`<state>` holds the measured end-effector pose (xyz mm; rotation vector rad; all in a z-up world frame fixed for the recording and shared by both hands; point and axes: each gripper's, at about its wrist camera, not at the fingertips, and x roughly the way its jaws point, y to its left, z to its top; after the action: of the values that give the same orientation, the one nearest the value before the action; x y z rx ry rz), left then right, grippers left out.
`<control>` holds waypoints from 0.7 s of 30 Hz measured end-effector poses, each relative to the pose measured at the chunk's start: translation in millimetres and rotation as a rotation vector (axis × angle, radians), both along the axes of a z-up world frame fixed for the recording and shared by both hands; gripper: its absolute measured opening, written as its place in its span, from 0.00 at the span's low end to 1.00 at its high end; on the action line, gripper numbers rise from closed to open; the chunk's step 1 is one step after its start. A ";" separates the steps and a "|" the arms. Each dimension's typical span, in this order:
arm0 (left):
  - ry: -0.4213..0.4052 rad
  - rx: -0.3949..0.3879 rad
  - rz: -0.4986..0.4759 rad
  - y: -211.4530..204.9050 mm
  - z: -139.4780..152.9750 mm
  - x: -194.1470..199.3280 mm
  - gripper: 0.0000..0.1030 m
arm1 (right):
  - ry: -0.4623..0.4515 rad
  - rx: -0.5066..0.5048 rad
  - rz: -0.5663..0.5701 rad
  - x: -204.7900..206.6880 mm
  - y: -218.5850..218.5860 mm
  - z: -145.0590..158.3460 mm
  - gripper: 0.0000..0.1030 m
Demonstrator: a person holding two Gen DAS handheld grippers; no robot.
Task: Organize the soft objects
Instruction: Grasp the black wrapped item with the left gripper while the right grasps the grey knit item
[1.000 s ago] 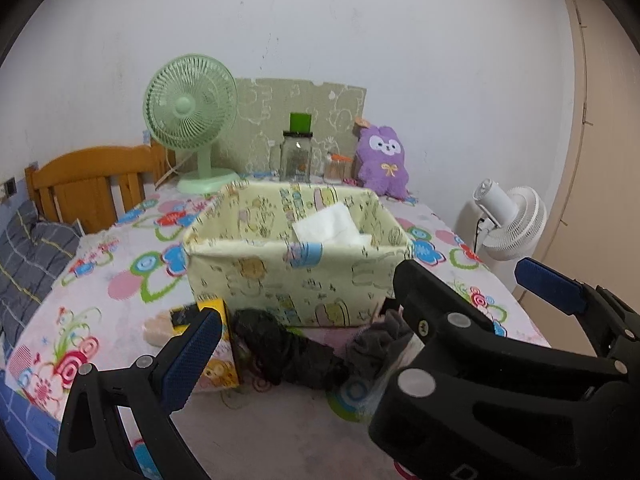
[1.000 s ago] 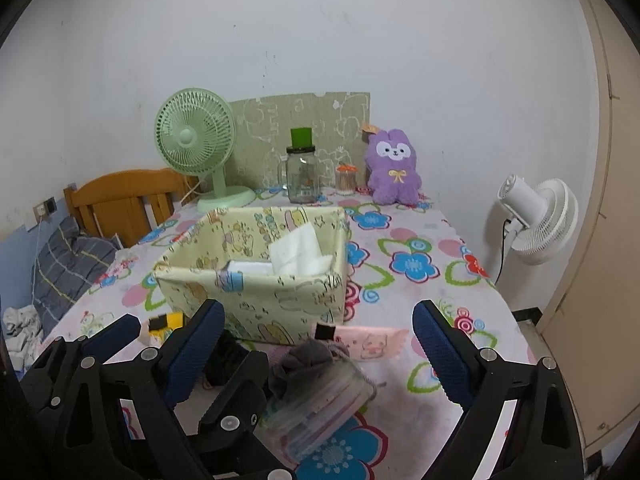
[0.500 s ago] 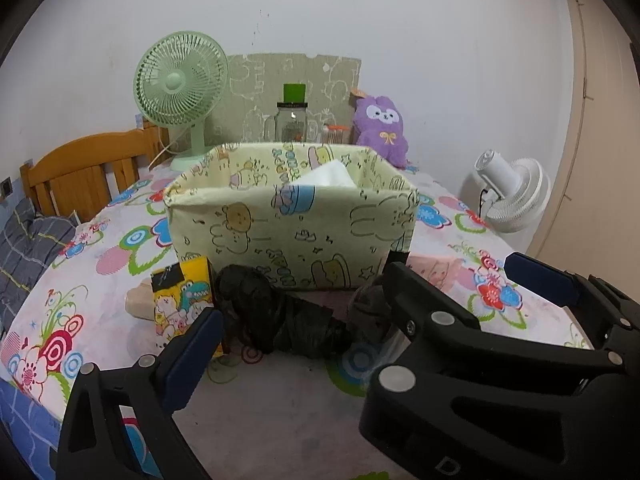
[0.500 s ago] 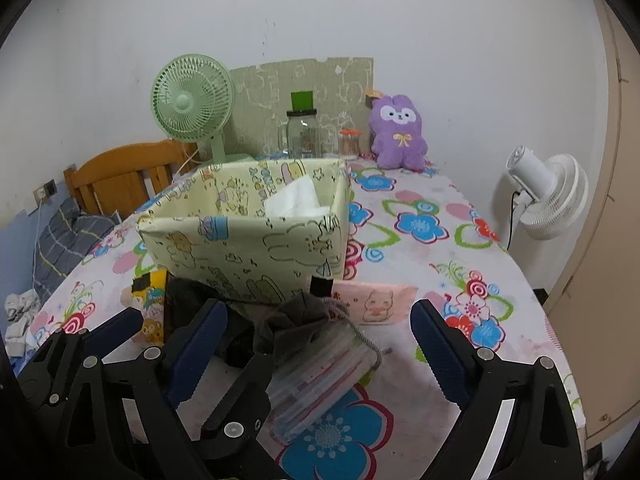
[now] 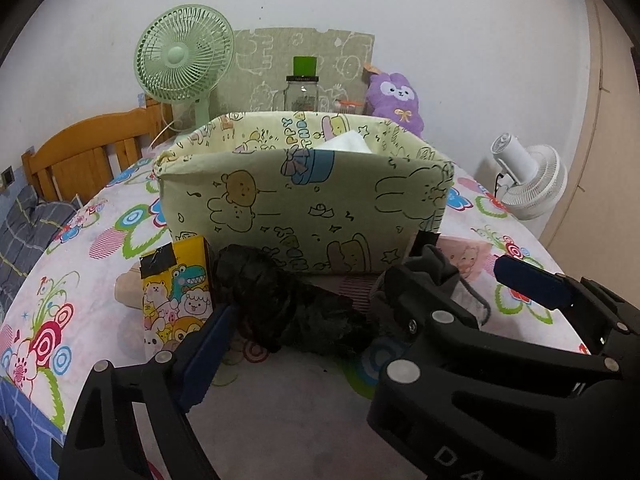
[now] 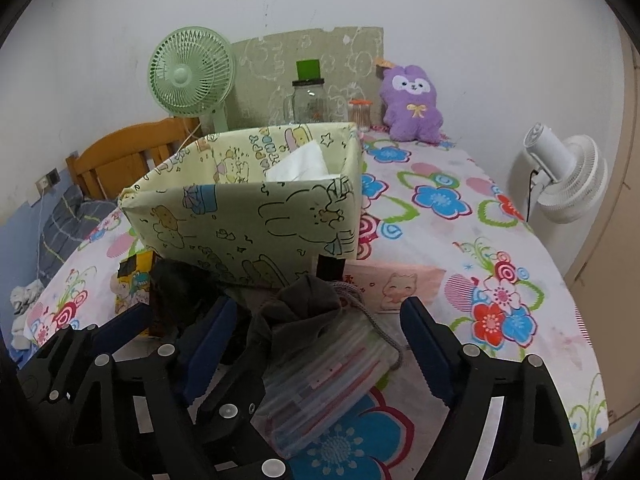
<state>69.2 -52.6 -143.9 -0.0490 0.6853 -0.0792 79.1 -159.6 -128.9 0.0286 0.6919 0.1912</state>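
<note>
Crumpled black plastic bag [image 5: 288,300]: both grippers, left [image 5: 356,320] and right [image 6: 320,336], now lowered nearer; jaws spread, empty; pickup imminent.

Floral-cloth table [image 6: 460,240]: fabric bin [image 5: 304,208], black bundle [image 5: 288,304], grey cloth [image 6: 304,312], green fan [image 5: 184,60].

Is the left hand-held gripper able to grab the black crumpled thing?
Probably yes. The left hand-held gripper is open, with the black crumpled cloth right between its fingers, and nothing blocks the way.
</note>
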 end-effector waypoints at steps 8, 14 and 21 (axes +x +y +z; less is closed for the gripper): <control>0.018 -0.011 -0.024 0.8 -3.3 7.9 0.84 | 0.018 0.012 0.012 14.2 4.7 -6.0 0.77; 0.044 -0.007 -0.018 3.3 -8.6 14.4 0.85 | 0.045 0.022 0.025 21.7 7.6 -12.3 0.65; 0.073 -0.027 -0.026 6.1 -15.0 18.7 0.85 | 0.081 0.063 0.048 25.5 7.9 -19.1 0.47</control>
<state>87.9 -46.5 -158.9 -0.0693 0.7580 -0.1118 104.6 -151.7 -148.0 0.0809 0.7672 0.2591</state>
